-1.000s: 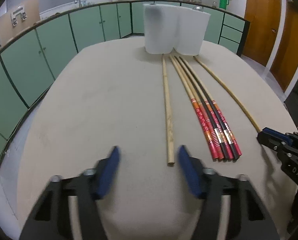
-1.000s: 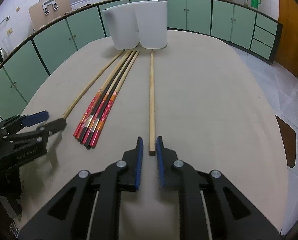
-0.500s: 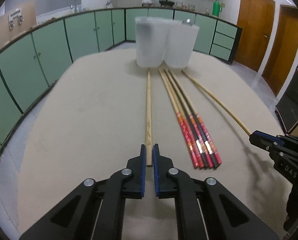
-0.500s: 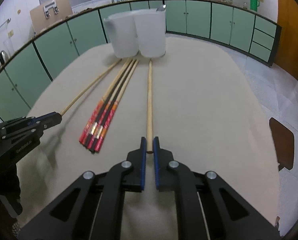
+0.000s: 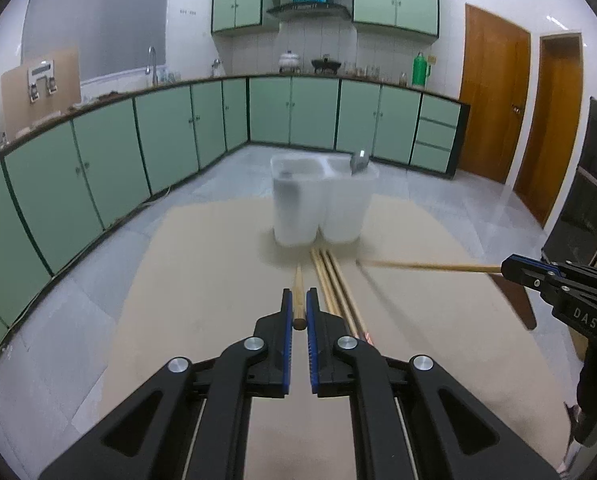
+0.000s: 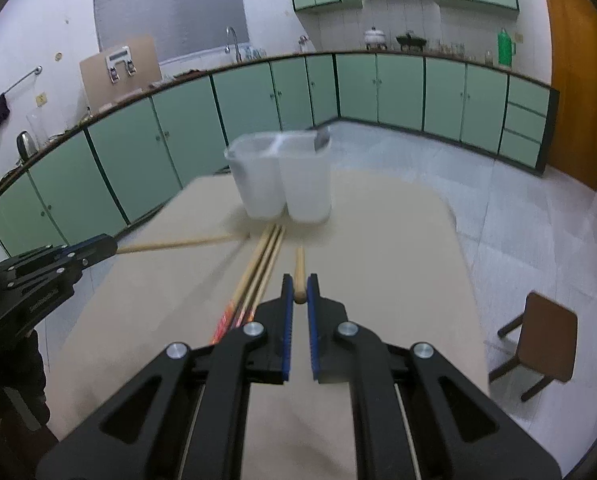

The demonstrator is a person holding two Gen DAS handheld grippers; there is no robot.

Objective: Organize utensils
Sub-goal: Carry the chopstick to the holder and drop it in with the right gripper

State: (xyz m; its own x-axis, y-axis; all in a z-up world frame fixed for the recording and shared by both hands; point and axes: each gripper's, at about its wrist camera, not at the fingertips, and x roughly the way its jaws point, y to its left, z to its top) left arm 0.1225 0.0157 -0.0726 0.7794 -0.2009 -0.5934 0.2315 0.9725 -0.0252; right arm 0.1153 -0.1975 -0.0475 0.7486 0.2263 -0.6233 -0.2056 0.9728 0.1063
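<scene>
My left gripper [image 5: 298, 308] is shut on the near end of a plain wooden chopstick [image 5: 298, 288] and holds it lifted, tip towards the white two-compartment holder [image 5: 320, 204]. My right gripper [image 6: 299, 292] is shut on another plain wooden chopstick [image 6: 299, 268], lifted the same way. In the left wrist view the right gripper [image 5: 510, 270] shows at the right with its chopstick [image 5: 430, 266] slanting to the holder's foot. In the right wrist view the left gripper [image 6: 102, 246] holds its chopstick [image 6: 178, 245]. Several red-handled chopsticks [image 5: 334, 280] lie on the beige table [image 5: 202, 280]; they also show in the right wrist view [image 6: 262, 264].
A grey utensil [image 5: 358, 160] stands in the holder's right compartment. The holder [image 6: 282, 176] stands at the table's far end. A brown wooden stool [image 6: 542, 340] is on the floor at the right. Green cabinets [image 5: 98, 160] run round the room.
Both grippers have closed on the plain chopsticks and raised them off the table. Both views have tilted up, so the holder looks farther and lower.
</scene>
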